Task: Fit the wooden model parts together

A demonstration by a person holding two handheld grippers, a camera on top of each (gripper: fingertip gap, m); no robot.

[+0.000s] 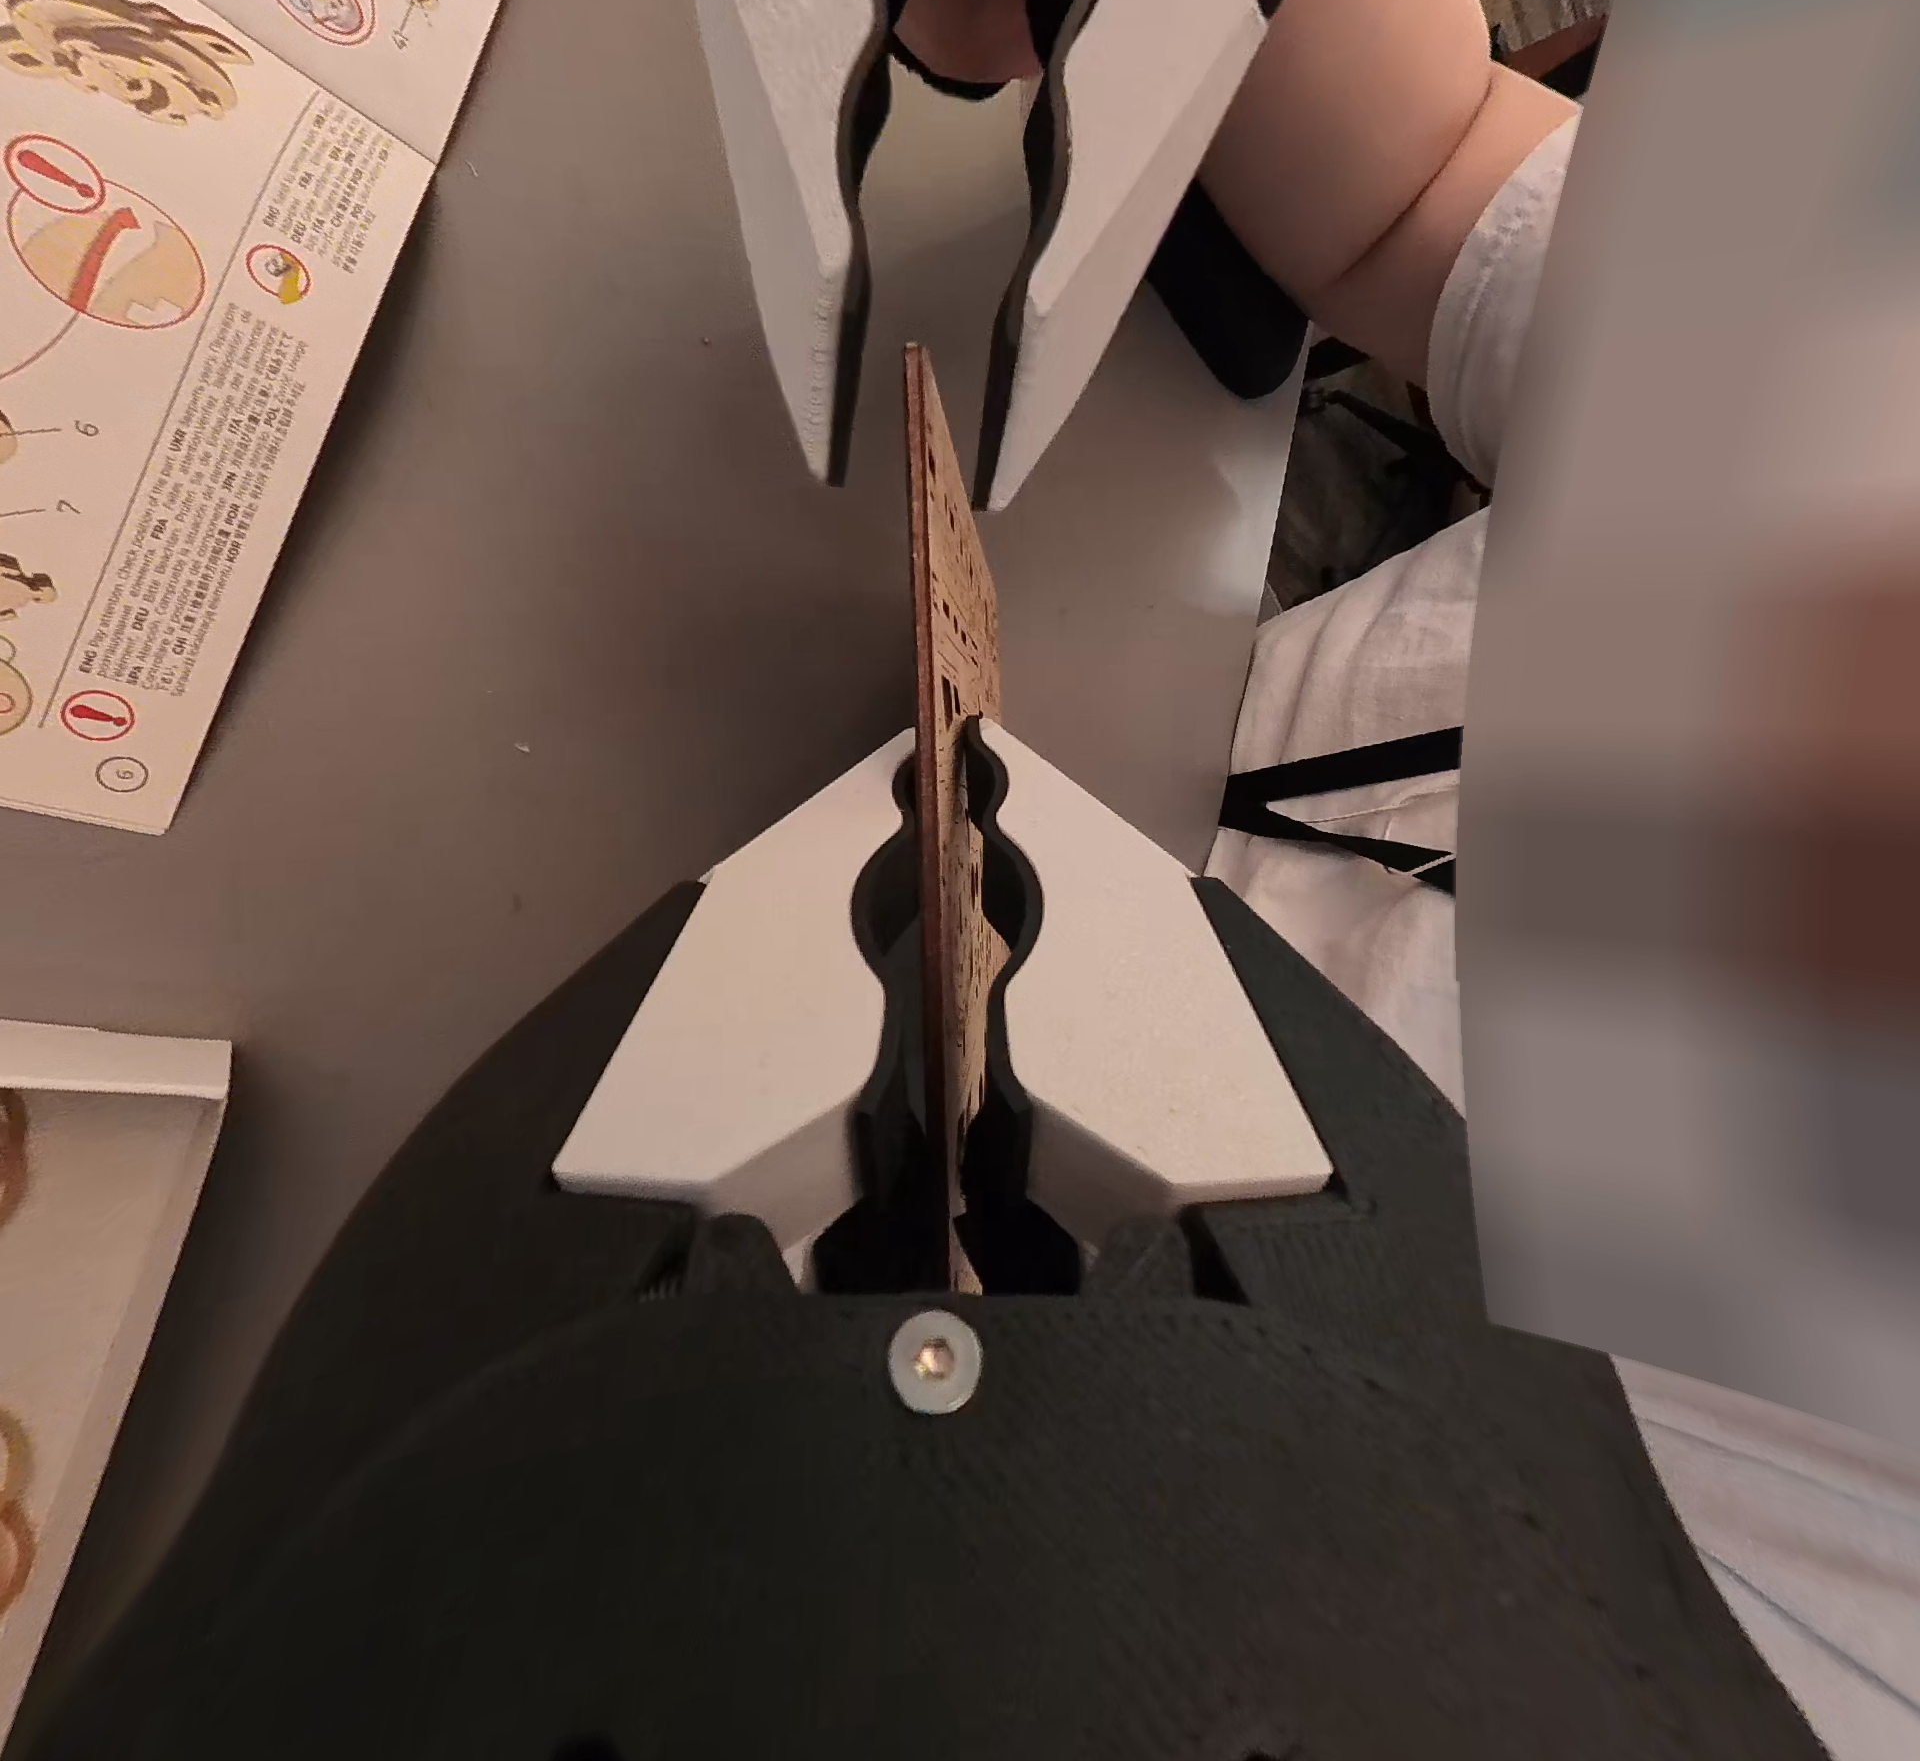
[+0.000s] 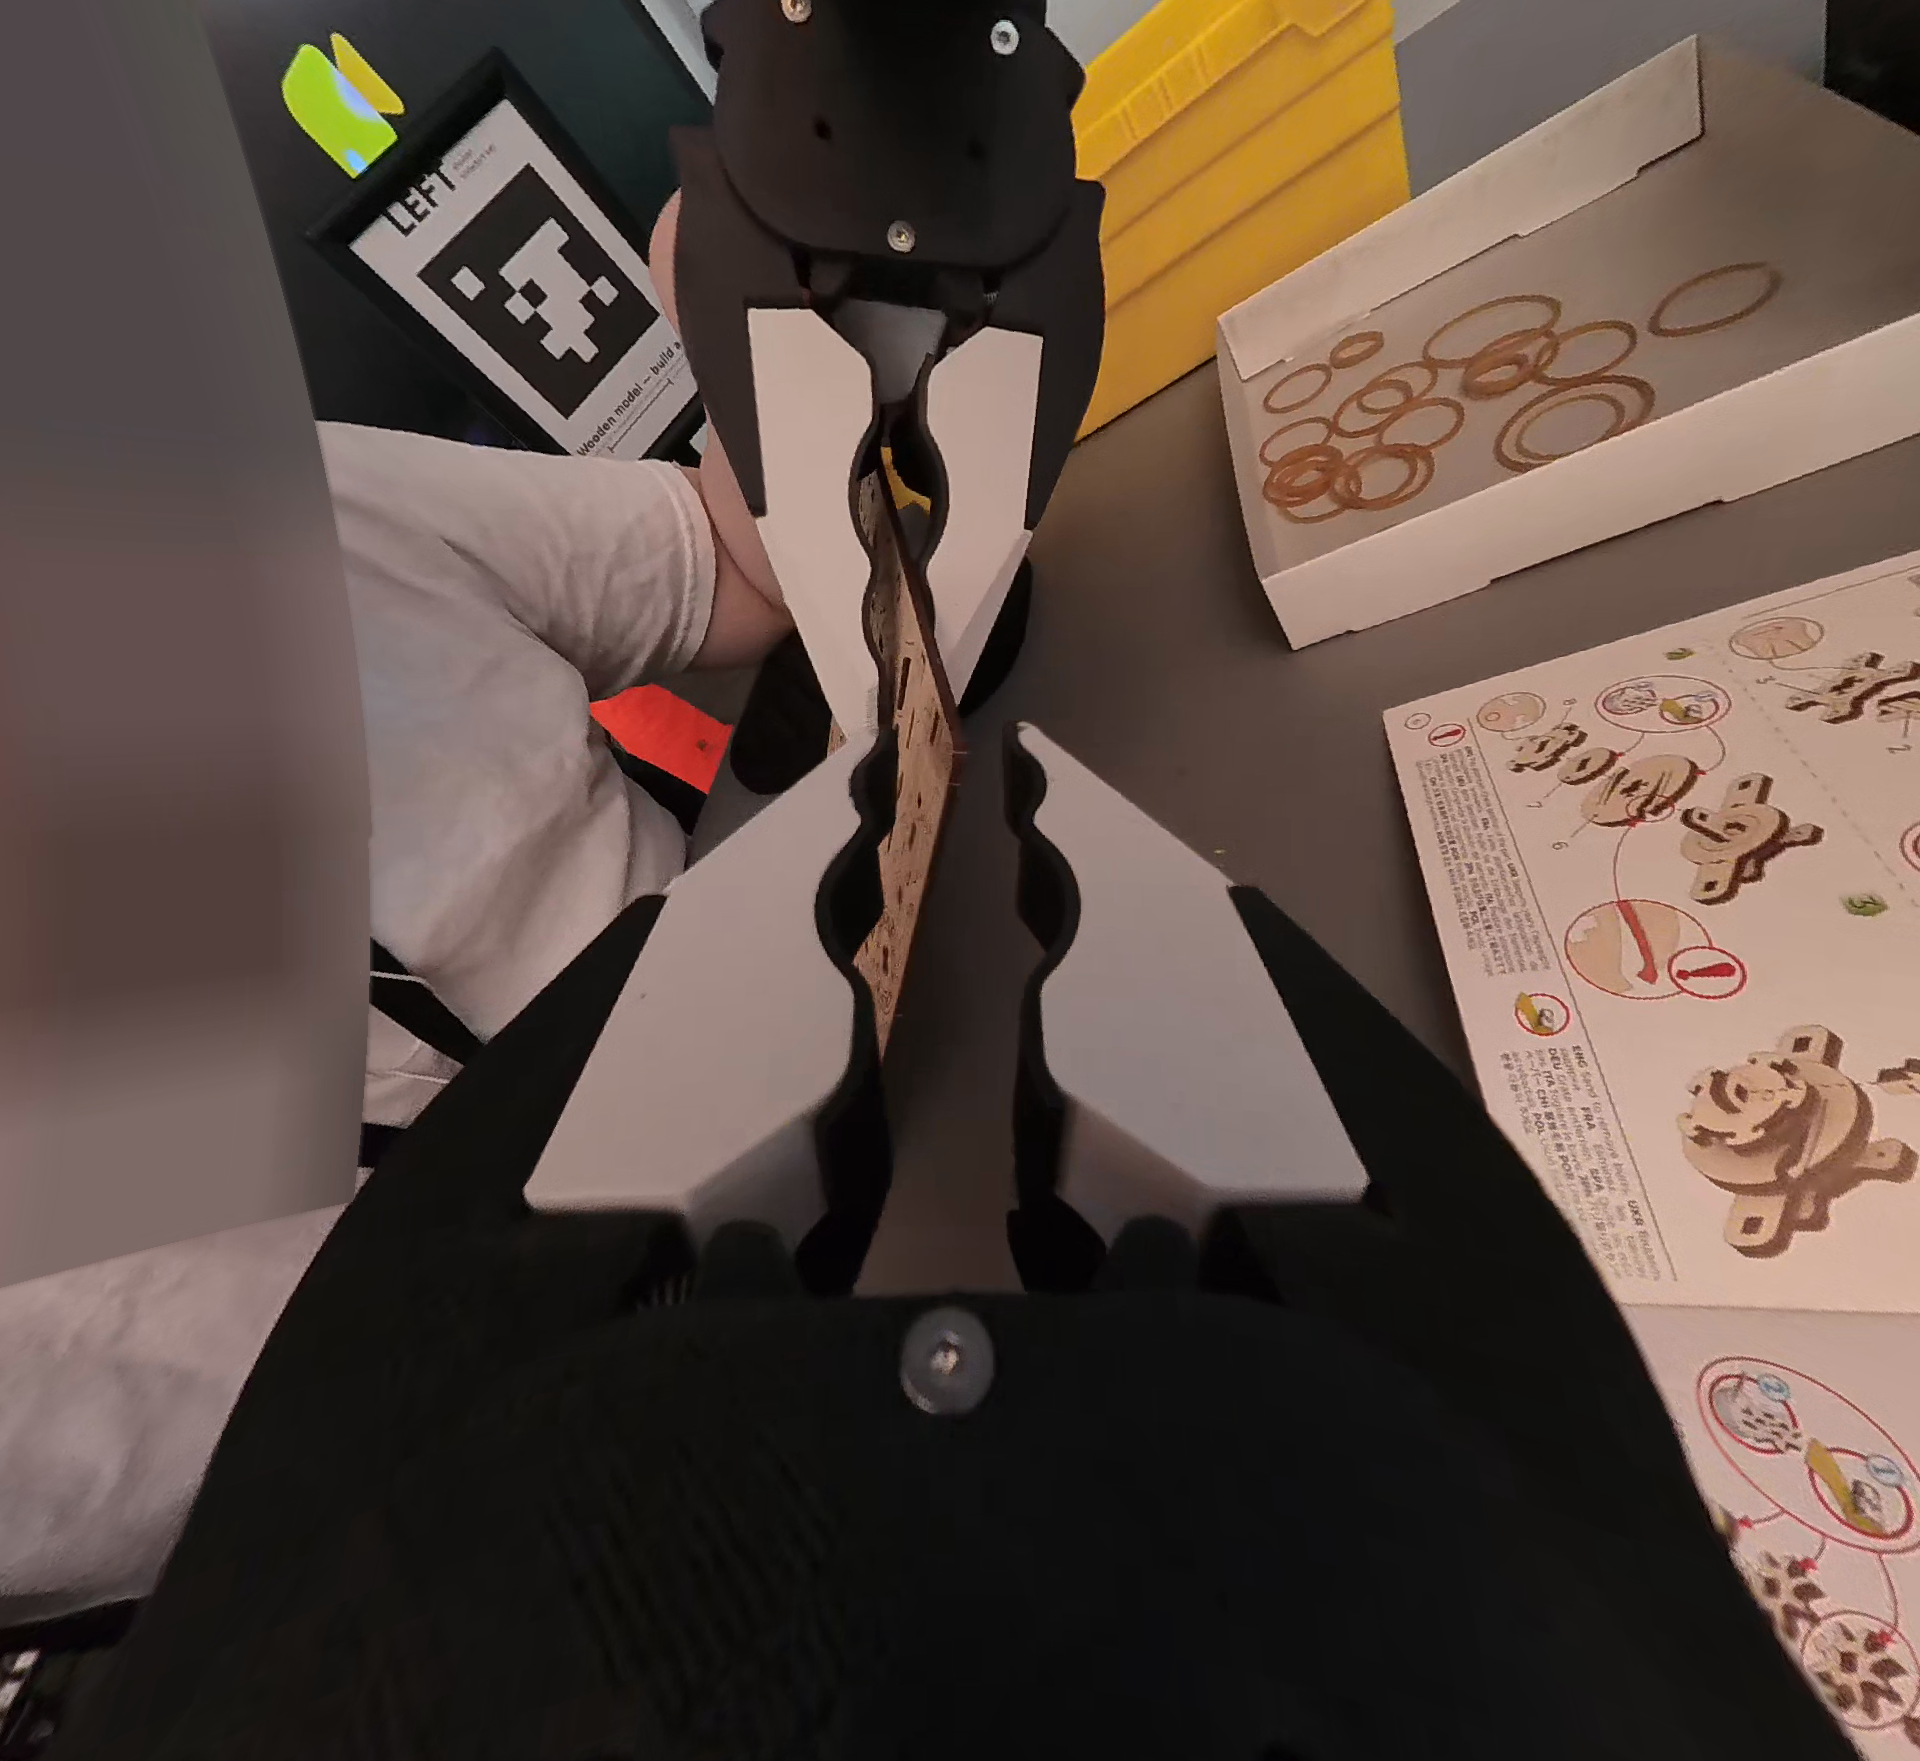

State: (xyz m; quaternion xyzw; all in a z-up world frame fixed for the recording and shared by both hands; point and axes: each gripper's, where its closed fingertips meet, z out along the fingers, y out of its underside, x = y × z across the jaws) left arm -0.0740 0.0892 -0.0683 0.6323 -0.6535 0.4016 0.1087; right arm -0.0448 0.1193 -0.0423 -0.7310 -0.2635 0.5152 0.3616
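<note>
A thin laser-cut wooden sheet (image 1: 951,568) stands edge-on above the grey table. My left gripper (image 1: 940,735) is shut on its near part. My right gripper (image 1: 904,490) comes in from the opposite side, open, with one fingertip on each side of the sheet's far end, not touching it. In the right wrist view the same sheet (image 2: 914,838) runs between my open right gripper's (image 2: 945,745) fingers, closer to the left finger, and back into the shut left gripper (image 2: 909,683).
A printed instruction sheet (image 1: 208,257) lies on the table, also in the right wrist view (image 2: 1662,880). A white tray (image 2: 1455,568) holds several thin brown rings (image 2: 1455,392). A yellow bin (image 2: 1247,153) stands behind. A person's arm (image 1: 1403,153) is close by. About 5 cm separates my left fingertips from my right.
</note>
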